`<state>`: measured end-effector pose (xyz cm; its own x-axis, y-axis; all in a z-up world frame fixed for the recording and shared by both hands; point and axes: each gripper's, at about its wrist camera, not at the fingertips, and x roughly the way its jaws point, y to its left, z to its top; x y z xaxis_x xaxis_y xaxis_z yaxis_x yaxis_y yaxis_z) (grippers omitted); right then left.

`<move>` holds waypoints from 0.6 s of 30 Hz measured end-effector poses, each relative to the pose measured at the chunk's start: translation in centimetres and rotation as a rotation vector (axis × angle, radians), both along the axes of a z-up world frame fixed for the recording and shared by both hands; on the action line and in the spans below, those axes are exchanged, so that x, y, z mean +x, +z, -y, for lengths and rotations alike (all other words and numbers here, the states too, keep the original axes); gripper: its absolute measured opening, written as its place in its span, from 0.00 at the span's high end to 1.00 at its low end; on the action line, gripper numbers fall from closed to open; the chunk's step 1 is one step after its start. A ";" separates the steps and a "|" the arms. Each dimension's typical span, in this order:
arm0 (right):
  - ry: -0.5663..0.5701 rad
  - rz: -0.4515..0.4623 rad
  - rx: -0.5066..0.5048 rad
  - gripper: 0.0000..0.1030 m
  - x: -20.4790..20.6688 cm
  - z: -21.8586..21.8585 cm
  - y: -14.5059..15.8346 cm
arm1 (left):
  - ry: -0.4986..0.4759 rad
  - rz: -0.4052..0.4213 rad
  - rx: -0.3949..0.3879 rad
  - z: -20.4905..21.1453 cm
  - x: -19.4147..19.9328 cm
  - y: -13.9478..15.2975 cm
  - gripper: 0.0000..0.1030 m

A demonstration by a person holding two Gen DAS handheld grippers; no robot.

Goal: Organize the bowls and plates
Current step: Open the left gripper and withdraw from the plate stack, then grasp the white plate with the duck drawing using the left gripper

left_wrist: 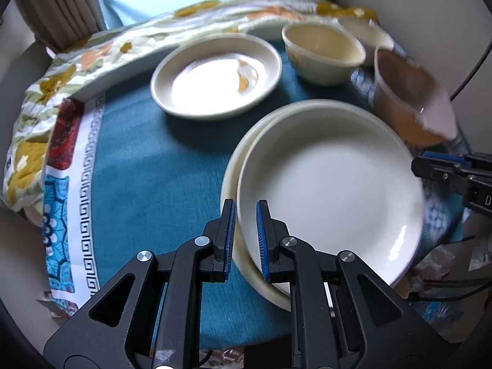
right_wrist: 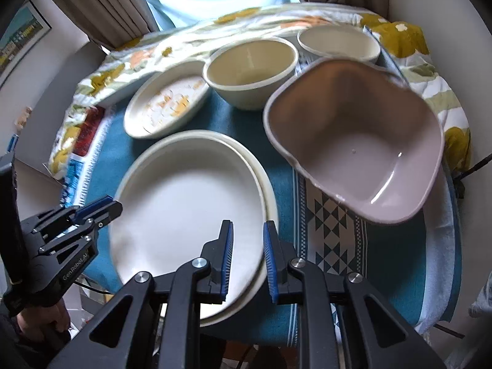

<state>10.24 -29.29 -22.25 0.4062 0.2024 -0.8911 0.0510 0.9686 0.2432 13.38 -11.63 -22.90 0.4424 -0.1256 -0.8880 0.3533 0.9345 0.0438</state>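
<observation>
My left tool and right tool each pinch opposite rims of the round white ceramic plate, tilted over a cream plate on the teal-clothed table.

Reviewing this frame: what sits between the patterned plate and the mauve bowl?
A cream bowl stands between the patterned plate and the mauve bowl, toward the back; nearer, only teal cloth lies there. The right wrist view shows it best.
</observation>
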 end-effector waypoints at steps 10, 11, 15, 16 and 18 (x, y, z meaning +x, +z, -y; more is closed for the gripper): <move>0.075 0.172 0.047 0.36 0.4 -1.0 7.5 | 0.101 0.172 -0.103 -2.8 -0.2 9.8 0.16; 0.079 0.186 0.050 0.11 0.5 -1.5 7.9 | 0.121 0.212 -0.123 -3.6 -0.2 10.8 0.01; 0.077 0.228 0.090 0.06 1.7 -2.7 8.8 | 0.122 0.272 -0.142 -5.1 0.6 12.8 0.00; 0.074 0.223 0.099 0.06 2.4 -2.9 8.8 | 0.120 0.265 -0.139 -5.4 1.2 13.0 0.00; 0.069 0.216 0.123 0.05 3.5 -3.5 8.2 | 0.112 0.237 -0.155 -6.2 2.7 13.0 0.00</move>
<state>13.75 -25.75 -14.00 0.5658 0.3377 -0.7522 -0.0803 0.9305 0.3574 16.07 -5.38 -9.93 0.6536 -0.1906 -0.7324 0.2448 0.9690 -0.0337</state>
